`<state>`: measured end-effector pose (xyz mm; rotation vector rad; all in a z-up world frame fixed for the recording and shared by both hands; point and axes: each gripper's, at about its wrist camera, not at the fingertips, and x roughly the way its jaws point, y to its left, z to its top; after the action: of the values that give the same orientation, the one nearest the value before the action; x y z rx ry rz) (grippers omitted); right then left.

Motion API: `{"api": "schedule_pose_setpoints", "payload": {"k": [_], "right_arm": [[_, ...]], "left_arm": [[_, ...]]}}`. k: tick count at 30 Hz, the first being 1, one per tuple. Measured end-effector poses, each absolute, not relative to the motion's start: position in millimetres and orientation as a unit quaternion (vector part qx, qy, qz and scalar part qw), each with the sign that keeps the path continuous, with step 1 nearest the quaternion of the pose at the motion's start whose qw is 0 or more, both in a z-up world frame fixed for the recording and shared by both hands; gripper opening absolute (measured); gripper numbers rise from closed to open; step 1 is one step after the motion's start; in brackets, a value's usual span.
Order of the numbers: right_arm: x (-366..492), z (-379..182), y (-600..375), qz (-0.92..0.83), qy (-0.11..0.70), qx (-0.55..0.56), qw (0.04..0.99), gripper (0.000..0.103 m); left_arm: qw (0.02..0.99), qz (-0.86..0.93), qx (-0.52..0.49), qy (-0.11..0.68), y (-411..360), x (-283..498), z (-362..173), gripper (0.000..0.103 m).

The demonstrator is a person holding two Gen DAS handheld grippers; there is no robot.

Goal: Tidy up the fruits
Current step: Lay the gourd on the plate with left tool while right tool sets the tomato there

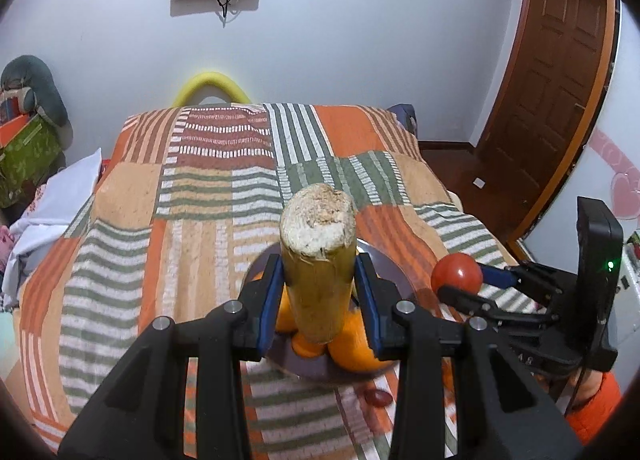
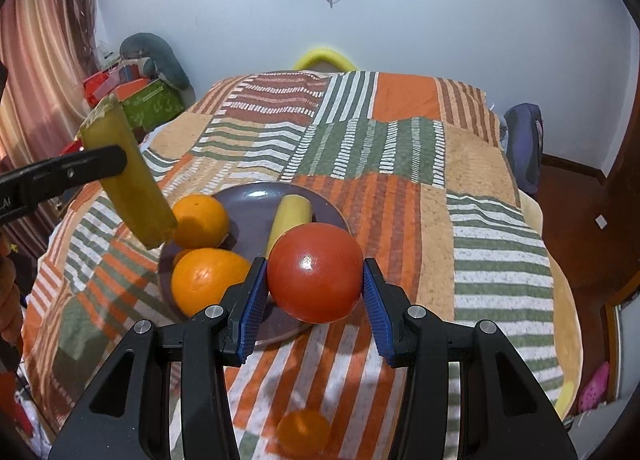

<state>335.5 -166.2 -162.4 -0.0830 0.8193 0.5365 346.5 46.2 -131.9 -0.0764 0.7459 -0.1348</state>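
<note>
My left gripper [image 1: 318,292] is shut on a yellow-green sugarcane piece [image 1: 318,260] and holds it upright above the purple plate [image 1: 384,260]; it also shows in the right wrist view [image 2: 128,175]. My right gripper [image 2: 314,292] is shut on a red tomato [image 2: 316,272] over the plate's [image 2: 256,215] near right edge; the tomato also shows in the left wrist view [image 1: 456,274]. On the plate lie oranges [image 2: 200,219] [image 2: 208,280] and a second cane piece [image 2: 288,219].
The plate sits on a bed with a striped orange, green and white quilt [image 2: 400,147]. A small orange fruit [image 2: 304,434] and a dark red fruit [image 1: 376,398] lie on the quilt near me. Boxes [image 2: 152,99] stand at the left, a wooden door [image 1: 560,99] at the right.
</note>
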Motion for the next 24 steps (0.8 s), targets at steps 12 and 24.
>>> {"api": "schedule_pose_setpoints", "payload": {"k": [12, 24], "right_arm": [[381, -177, -148, 0.256, 0.411, -0.038, 0.874, 0.043], [379, -192, -147, 0.259, 0.432, -0.039, 0.863, 0.043]], "left_arm": [[0.932, -0.025, 0.008, 0.361, 22, 418, -163, 0.036], [0.938, -0.036, 0.053, 0.340, -4, 419, -164, 0.036]]}}
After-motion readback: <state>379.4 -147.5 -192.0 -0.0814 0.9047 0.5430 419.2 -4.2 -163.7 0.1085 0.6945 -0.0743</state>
